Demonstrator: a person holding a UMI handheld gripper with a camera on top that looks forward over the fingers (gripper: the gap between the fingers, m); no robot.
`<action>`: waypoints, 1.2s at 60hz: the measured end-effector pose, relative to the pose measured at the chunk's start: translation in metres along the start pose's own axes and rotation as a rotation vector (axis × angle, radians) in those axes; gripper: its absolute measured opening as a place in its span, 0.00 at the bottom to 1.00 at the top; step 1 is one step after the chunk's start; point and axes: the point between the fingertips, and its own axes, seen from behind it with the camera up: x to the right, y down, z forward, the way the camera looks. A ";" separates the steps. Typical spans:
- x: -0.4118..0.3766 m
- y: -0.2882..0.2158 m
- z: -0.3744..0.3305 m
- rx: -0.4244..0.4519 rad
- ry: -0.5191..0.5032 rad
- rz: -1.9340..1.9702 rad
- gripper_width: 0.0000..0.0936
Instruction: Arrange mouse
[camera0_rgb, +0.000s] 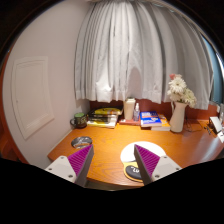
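Observation:
My gripper (113, 152) is open and empty, held above the near edge of a wooden desk (110, 140). A round white mouse pad (146, 150) with a black wrist rest (133, 171) lies on the desk just ahead of the right finger and partly behind it. A small dark grey object (82, 142), possibly the mouse, lies on the desk just beyond the left finger's tip. Nothing stands between the fingers.
At the back of the desk stand a dark cup (79, 120), a stack of books (104, 115), a white carton (129, 108), more books (152, 121) and a vase of flowers (178, 105). White curtains (140, 50) hang behind.

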 end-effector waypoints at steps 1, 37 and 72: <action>0.000 0.008 0.003 -0.014 0.003 0.000 0.87; -0.187 0.103 0.201 -0.250 0.025 0.081 0.85; -0.216 0.064 0.334 -0.307 0.086 0.032 0.73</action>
